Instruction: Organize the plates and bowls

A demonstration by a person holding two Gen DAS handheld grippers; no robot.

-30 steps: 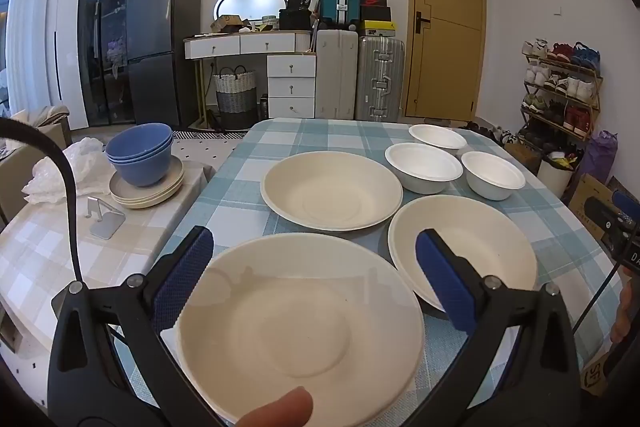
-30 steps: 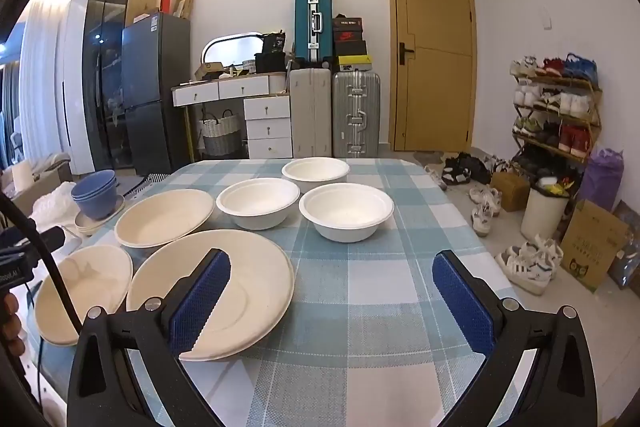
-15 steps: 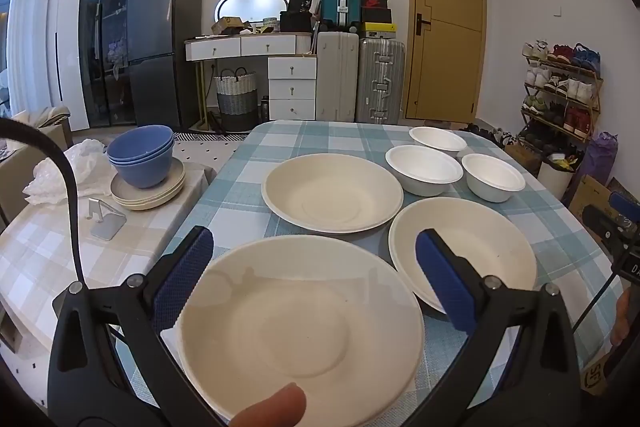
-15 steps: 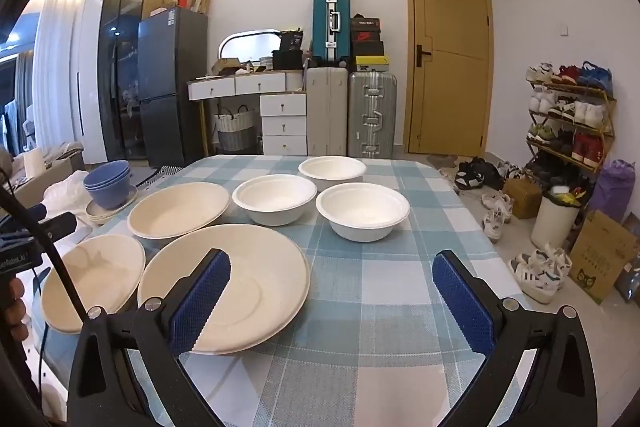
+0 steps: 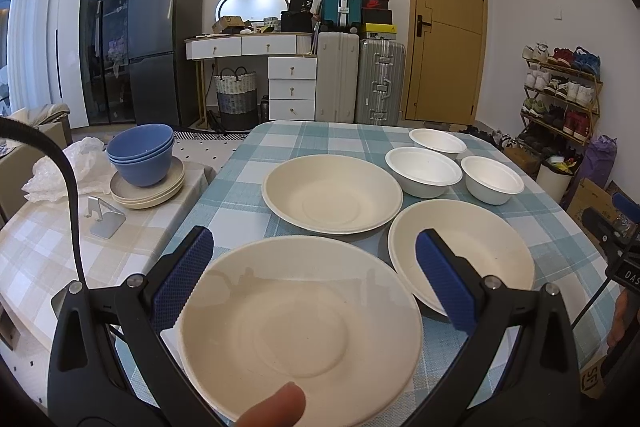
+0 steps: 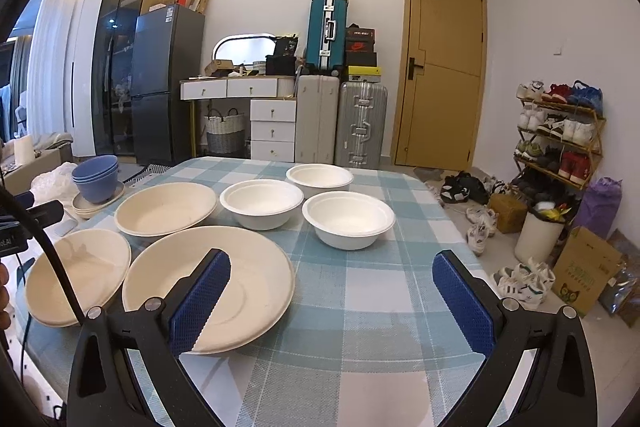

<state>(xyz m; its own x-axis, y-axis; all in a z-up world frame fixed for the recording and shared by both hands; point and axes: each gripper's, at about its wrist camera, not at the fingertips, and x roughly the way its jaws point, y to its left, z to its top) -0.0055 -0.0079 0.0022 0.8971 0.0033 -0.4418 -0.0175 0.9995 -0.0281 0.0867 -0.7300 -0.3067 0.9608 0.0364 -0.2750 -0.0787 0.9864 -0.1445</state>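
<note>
Three cream plates lie on the checked table: a near one [image 5: 298,323] between my left gripper's fingers, a far one [image 5: 332,193] and a right one [image 5: 460,259]. Three white bowls [image 5: 422,171] stand behind them. My left gripper [image 5: 314,279] is open over the near plate. My right gripper [image 6: 332,295] is open and empty above the table's front, with a plate [image 6: 208,283] under its left finger. The bowls [image 6: 348,219] stand ahead of it.
A side table on the left holds stacked blue bowls [image 5: 142,153] on beige plates, a phone stand [image 5: 106,221] and a plastic bag. Suitcases, a dresser and a fridge stand at the back. A shoe rack [image 6: 556,131] and bin are on the right.
Both grippers have shifted only slightly. The right wrist view has risen and tilted a little. No plate or bowl has moved.
</note>
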